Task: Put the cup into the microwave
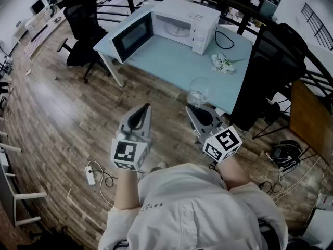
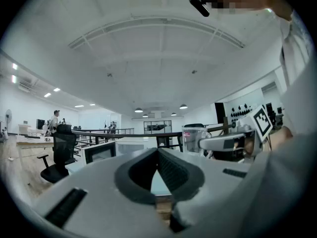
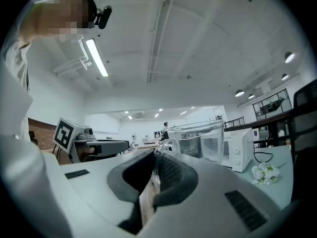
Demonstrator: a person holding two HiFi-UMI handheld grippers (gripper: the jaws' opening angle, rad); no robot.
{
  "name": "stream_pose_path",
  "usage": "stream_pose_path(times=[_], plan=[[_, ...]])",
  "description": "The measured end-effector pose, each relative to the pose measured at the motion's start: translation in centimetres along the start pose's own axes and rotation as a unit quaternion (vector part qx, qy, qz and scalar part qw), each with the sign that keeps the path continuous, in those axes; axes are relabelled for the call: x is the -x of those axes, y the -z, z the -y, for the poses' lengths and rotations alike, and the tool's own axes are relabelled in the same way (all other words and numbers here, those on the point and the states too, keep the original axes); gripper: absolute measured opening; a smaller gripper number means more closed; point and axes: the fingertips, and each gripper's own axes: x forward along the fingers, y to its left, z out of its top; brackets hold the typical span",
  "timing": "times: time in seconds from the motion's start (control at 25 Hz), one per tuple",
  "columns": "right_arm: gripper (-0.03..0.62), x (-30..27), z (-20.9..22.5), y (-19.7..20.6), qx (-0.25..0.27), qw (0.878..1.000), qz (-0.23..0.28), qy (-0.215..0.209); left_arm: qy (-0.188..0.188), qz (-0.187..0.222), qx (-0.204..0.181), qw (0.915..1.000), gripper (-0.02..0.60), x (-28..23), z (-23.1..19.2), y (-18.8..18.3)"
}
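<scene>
A clear glass cup [image 1: 197, 94] hangs just before the table's near edge, with my right gripper [image 1: 195, 109] shut on its handle. In the right gripper view the cup [image 3: 208, 139] stands upright beyond the jaws of the right gripper [image 3: 155, 158], its handle pinched between the pads. The white microwave [image 1: 186, 23] sits at the far side of the light blue table [image 1: 171, 61], its door [image 1: 132, 36] swung open to the left. My left gripper [image 1: 147, 107] hovers over the floor left of the cup, shut and empty. In the left gripper view the left gripper [image 2: 157, 153] has its pads together.
A small bunch of white flowers [image 1: 222, 63] lies on the table right of the microwave. Black office chairs stand at the table's left [image 1: 79, 21] and right [image 1: 273, 61]. A white power strip [image 1: 90, 175] with a cable lies on the wooden floor.
</scene>
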Motion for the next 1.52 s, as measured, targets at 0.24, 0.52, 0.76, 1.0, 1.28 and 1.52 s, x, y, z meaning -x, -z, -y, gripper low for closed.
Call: stream_pose_path(times=[0.24,0.52,0.76,1.0,1.28,1.52], plan=[[0.018,-0.3,-0.8,-0.6,0.007,1.000,0.008,0.005,0.002,0.010,0.012,0.9999,0.002,0.4,-0.9,-0.4],[0.018,-1.0,-2.0,-0.6,0.012,1.000,0.004,0.013,0.009,0.021,0.016,0.9996,0.002,1.2,-2.0,-0.5],[0.018,-3.4,-3.1,0.4,0.000,1.000,0.004,0.028,0.025,0.013,0.010,0.9996,0.002,2.3,-4.5,0.9],[0.018,-7.8,-5.0,1.2,-0.013,0.999,0.007,0.039,0.027,-0.001,0.013,0.9996,0.002,4.0,-9.9,2.6],[0.018,-12.9,-4.2,2.5,-0.014,1.000,-0.012,0.024,0.014,-0.014,0.026,0.9995,0.002,2.5,-14.4,4.7],[0.018,-18.4,-0.1,4.0,-0.024,1.000,-0.017,0.008,-0.007,-0.018,0.026,0.9995,0.002,-1.8,-18.5,5.7]])
